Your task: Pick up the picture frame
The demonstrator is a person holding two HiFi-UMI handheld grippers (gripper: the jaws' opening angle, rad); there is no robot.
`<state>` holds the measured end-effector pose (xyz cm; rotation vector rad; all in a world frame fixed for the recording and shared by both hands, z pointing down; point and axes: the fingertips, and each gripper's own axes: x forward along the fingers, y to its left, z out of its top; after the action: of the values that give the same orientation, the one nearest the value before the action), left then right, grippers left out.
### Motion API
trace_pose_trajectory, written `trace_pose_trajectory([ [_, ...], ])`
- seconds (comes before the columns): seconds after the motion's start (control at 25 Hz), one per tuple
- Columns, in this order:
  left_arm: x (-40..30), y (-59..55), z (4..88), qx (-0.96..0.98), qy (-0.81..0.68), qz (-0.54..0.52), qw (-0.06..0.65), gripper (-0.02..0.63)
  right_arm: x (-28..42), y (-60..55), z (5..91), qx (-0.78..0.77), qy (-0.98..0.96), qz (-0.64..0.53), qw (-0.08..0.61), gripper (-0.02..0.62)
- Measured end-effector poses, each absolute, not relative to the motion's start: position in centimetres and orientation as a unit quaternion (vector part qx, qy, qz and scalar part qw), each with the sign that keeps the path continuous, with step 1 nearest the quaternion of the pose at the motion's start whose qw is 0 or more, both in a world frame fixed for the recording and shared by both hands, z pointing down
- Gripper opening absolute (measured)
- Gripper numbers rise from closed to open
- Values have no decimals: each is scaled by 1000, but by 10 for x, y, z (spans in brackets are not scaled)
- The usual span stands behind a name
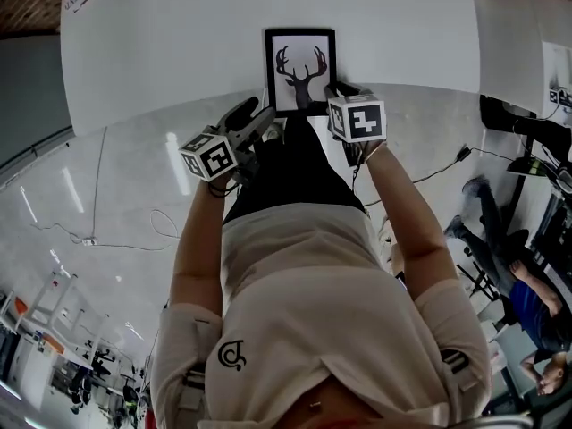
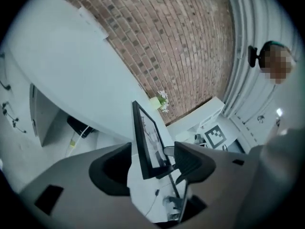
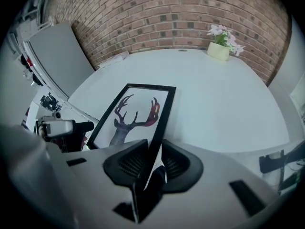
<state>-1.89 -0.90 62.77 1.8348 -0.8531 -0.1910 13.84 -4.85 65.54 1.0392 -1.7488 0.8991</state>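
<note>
A black picture frame [image 1: 300, 59] with a deer-head print is above the near edge of the white table [image 1: 179, 43]. My right gripper [image 1: 335, 92] is shut on its lower right edge; in the right gripper view the frame [image 3: 136, 113] runs edge-on between the two pads of the right gripper [image 3: 153, 161]. My left gripper [image 1: 264, 123] is at the frame's lower left corner. In the left gripper view the frame [image 2: 145, 142] stands edge-on between the wide-apart jaws of the left gripper [image 2: 152, 163], and the left pad [image 2: 114, 168] is clear of it.
A small potted plant [image 3: 220, 46] stands at the table's far side by a brick wall [image 3: 162, 18]. Cables [image 1: 116, 239] lie on the floor to the left. A person [image 1: 527, 302] sits among chairs and gear at the right.
</note>
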Motion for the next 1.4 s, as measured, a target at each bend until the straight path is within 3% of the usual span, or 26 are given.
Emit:
trace_pose_trajectory([
  [0.44,17,-12,654,629,-250,-201,708,297,138,-51,658,410,-713,360,441,100],
  [0.68,34,-23,651,630,-228,-217,710,278,137,-53,658,410,-718,360,432,98],
  [0.76,38,-24,650,630,-222,-214,713,226,137,-53,657,411,-718,359,432,98],
  [0.88,43,-24,654,630,-231,-201,714,99,136,-55,657,414,-722,356,425,98],
  [1.0,43,-26,659,643,-239,-186,703,51,136,-56,658,421,-723,353,419,97],
  [1.4,40,-28,646,690,-263,-163,654,34,139,-59,654,434,-725,353,401,101],
])
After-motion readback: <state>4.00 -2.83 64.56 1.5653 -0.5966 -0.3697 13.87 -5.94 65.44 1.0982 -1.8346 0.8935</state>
